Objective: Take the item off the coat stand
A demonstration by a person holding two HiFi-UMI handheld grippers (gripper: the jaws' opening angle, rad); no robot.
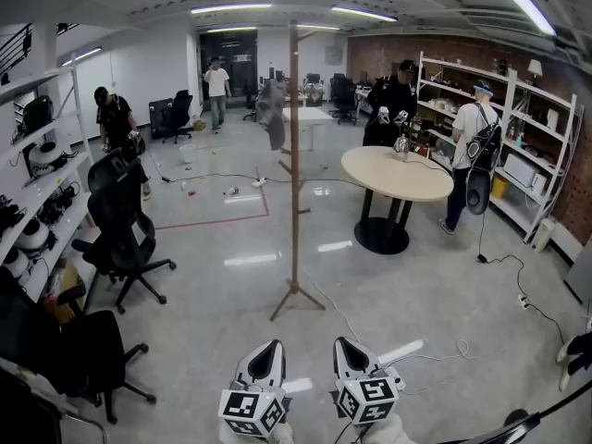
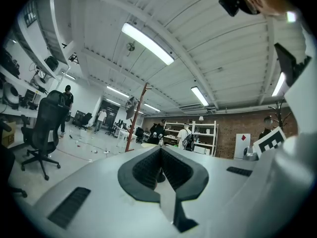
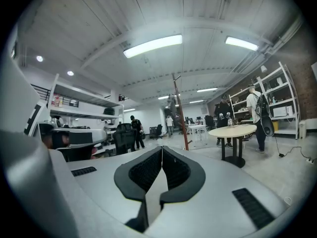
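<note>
A tall wooden coat stand (image 1: 294,165) rises from the grey floor in the middle of the room. A grey garment (image 1: 271,114) hangs from a peg on its upper left side. The same stand (image 2: 136,117) shows far off in the left gripper view, and the stand (image 3: 180,110) also appears far off in the right gripper view. Both grippers sit low at the bottom of the head view, well short of the stand. My left gripper (image 1: 269,349) is shut with nothing in it. My right gripper (image 1: 348,346) is shut and empty too.
A round beige table (image 1: 396,173) stands right of the stand, with people and white shelving (image 1: 518,128) beyond it. Black office chairs (image 1: 120,229) line the left side. Cables (image 1: 435,350) lie on the floor near my grippers.
</note>
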